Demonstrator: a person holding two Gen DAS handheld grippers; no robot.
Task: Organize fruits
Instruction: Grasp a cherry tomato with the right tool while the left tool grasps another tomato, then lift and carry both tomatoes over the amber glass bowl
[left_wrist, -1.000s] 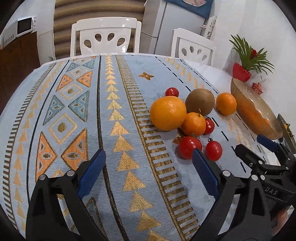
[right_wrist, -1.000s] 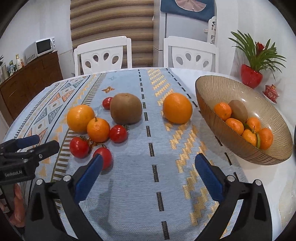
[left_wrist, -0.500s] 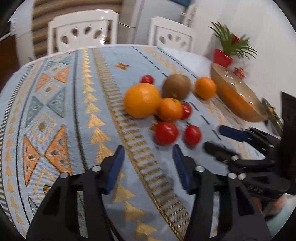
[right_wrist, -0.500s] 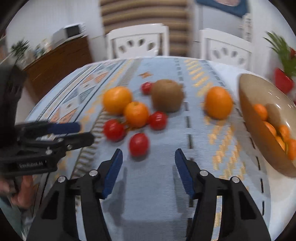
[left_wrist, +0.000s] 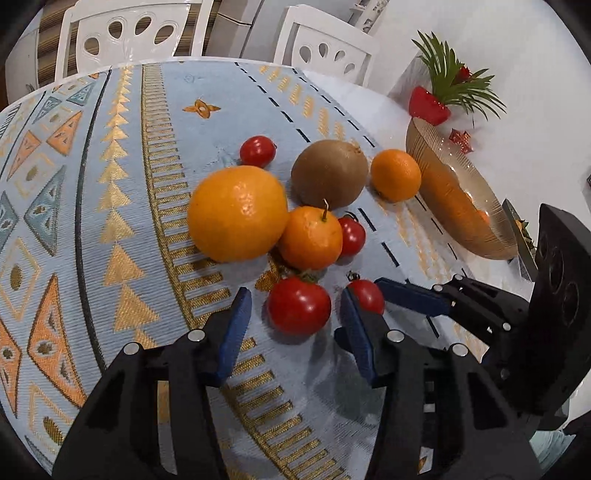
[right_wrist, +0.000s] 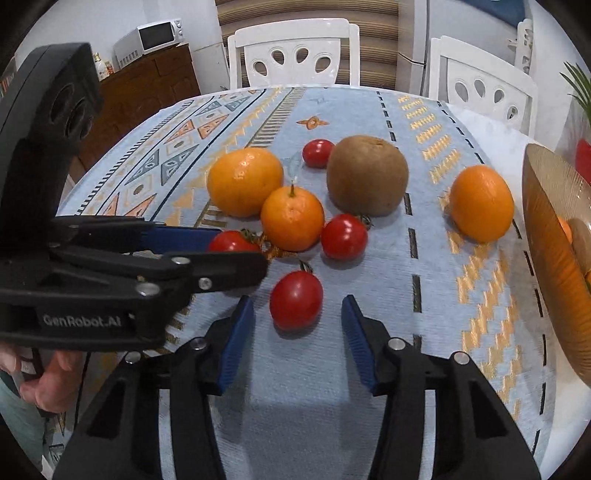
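Blue patterned tablecloth (left_wrist: 110, 206) on your table, two shiny round red tomatoes, your left gripper (left_wrist: 291, 317) just narrowed around one tomato (left_wrist: 299, 310) without touching, your right gripper (right_wrist: 297, 317) just narrowed around the other tomato (right_wrist: 296, 299), pads apart from it.

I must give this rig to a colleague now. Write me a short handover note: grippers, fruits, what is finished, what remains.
Left gripper: open, jaws have just been closing, either side of a tomato, pads not touching.
Right gripper: open, also just closing, around a second tomato, no contact yet.
On the tablecloth: two more tomatoes, large orange, small orange with stem, kiwi, another orange.
Done: the bowl already holds some fruit.
Left: grip both tomatoes, then sort the rest.
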